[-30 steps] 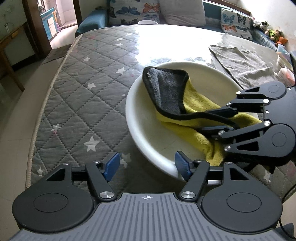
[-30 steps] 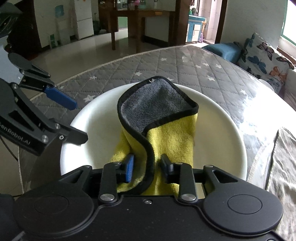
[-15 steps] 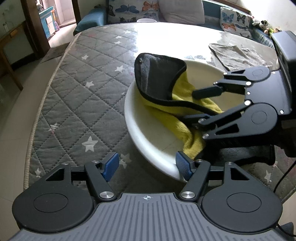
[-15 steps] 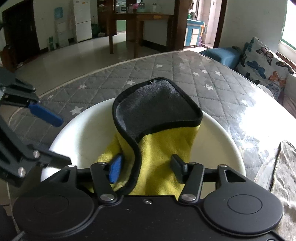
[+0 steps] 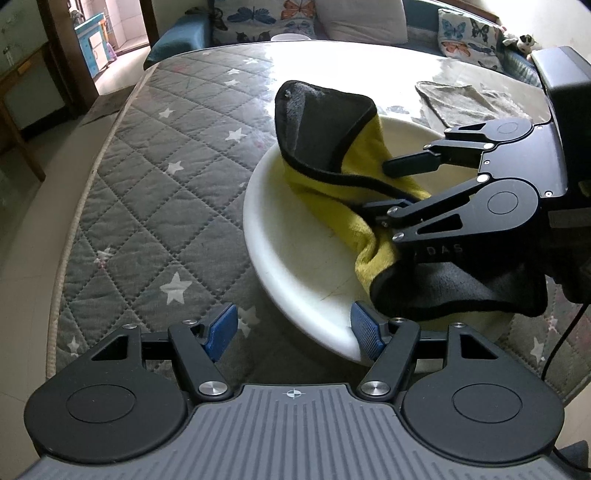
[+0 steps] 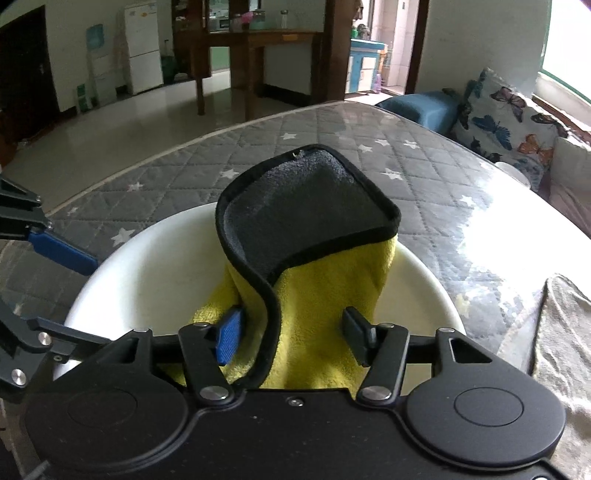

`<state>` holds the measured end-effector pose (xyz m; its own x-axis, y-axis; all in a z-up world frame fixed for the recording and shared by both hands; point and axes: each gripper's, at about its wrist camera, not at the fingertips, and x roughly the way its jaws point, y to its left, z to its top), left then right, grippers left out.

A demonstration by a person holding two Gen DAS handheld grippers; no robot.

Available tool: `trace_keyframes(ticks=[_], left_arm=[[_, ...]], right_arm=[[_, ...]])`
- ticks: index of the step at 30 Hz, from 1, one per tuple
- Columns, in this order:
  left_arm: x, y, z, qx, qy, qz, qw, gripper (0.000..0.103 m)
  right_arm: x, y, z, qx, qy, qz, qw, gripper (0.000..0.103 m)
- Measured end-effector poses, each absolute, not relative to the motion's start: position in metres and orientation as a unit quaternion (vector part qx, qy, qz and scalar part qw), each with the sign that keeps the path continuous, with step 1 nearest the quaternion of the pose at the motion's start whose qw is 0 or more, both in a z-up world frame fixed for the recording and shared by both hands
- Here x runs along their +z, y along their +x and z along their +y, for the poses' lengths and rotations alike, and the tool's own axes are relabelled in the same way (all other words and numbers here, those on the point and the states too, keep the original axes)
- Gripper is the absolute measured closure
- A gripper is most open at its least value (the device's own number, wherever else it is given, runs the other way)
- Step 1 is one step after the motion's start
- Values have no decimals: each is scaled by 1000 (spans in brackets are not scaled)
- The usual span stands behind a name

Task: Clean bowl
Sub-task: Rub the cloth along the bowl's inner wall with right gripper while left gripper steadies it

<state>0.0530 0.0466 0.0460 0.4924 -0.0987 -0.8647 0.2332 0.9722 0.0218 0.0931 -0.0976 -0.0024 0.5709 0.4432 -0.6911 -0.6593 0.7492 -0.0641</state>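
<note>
A wide white bowl (image 5: 295,266) (image 6: 155,266) sits on the quilted star cover. A yellow and grey cloth (image 5: 325,125) (image 6: 303,206) with black trim lies in it, its grey flap standing up over the far rim. My right gripper (image 5: 380,188) (image 6: 291,332) hovers over the bowl, open, with the cloth bunched between its spread fingers and a grey fold hanging below it. My left gripper (image 5: 291,325) is open at the bowl's near rim, the rim just inside its right finger. One of its blue fingers (image 6: 62,251) shows in the right wrist view.
A grey towel (image 5: 465,103) (image 6: 561,332) lies flat on the glossy table beyond the bowl. The table's rounded edge (image 5: 74,221) runs along the left. A sofa with butterfly cushions (image 5: 266,14) stands behind. A small white cup (image 5: 290,37) sits at the far edge.
My right gripper's fingers have spread wider around the cloth. It has moved across the bowl, and the cloth's grey flap now stands higher over the rim. The left gripper has kept its place.
</note>
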Motion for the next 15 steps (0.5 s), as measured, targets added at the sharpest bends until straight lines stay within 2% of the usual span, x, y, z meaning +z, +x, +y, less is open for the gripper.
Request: trace_keyframes(ticks=[15], left_arm=[[46, 52, 46, -96, 74, 492, 862, 34]], right_arm=[[-4, 79, -115, 284, -196, 332, 878, 47]])
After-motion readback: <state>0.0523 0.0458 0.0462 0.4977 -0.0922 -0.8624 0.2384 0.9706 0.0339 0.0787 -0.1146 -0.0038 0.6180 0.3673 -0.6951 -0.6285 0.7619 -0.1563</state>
